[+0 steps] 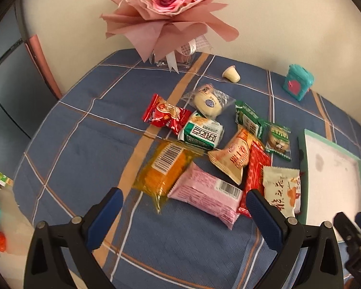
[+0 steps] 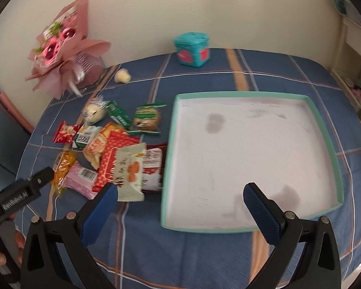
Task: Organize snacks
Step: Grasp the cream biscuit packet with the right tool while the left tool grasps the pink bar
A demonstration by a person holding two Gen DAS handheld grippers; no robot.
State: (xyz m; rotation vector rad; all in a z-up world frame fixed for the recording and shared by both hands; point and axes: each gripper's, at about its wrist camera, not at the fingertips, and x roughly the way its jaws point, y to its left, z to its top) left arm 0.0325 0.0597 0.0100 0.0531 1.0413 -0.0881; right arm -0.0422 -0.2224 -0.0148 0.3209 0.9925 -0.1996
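Note:
Several wrapped snacks lie in a loose pile on the blue plaid cloth. Nearest my left gripper (image 1: 184,200) are a pink pack (image 1: 204,191) and an orange pack (image 1: 164,171); the gripper is open and hovers just short of them. A cream pack with orange print (image 2: 130,171) and a red pack (image 2: 110,161) lie at the pile's right edge. An empty white tray with a mint rim (image 2: 334,144) sits right of the pile. My right gripper (image 2: 180,196) is open above the tray's near left corner, holding nothing.
A pink bouquet in a glass vase (image 1: 170,7) stands at the back by the wall. A small cream cup (image 1: 232,74) and a teal box (image 2: 192,49) sit behind the pile. The left gripper's body (image 2: 21,192) and a hand show at the right view's lower left.

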